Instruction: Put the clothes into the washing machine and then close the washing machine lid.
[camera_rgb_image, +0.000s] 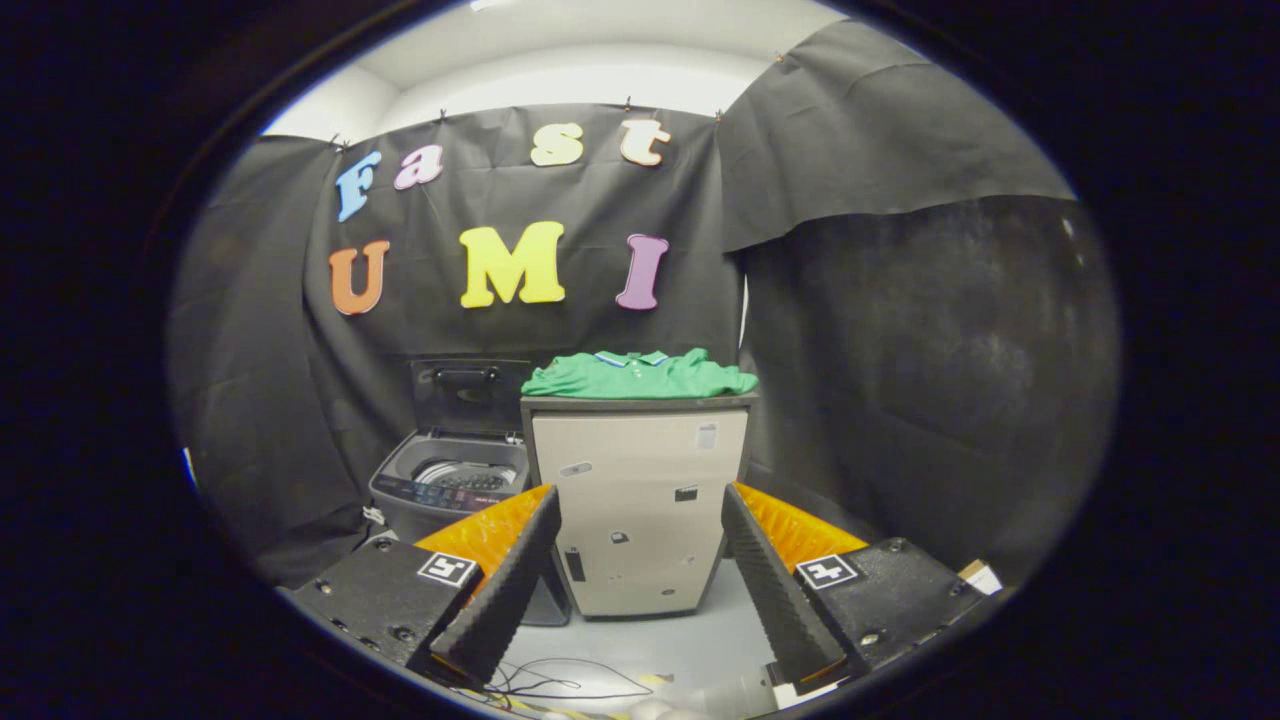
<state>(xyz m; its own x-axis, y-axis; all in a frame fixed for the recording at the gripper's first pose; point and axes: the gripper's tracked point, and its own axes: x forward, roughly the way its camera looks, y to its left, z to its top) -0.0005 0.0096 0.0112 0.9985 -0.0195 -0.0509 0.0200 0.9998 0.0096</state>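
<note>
A green polo shirt (640, 375) lies folded on top of a pale cabinet (640, 500), well beyond my fingers. To the cabinet's left stands a small grey top-loading washing machine (452, 485) with its dark lid (470, 395) raised upright against the back wall, the drum visible inside. My gripper (640, 530) is open, its fingers spread wide with nothing between them. The cabinet's front shows in the gap between the fingers, some way ahead.
Black cloth walls close the booth at the back and on the right. The light floor (640, 650) in front of the cabinet carries loose thin cables (560, 685) close below my fingers.
</note>
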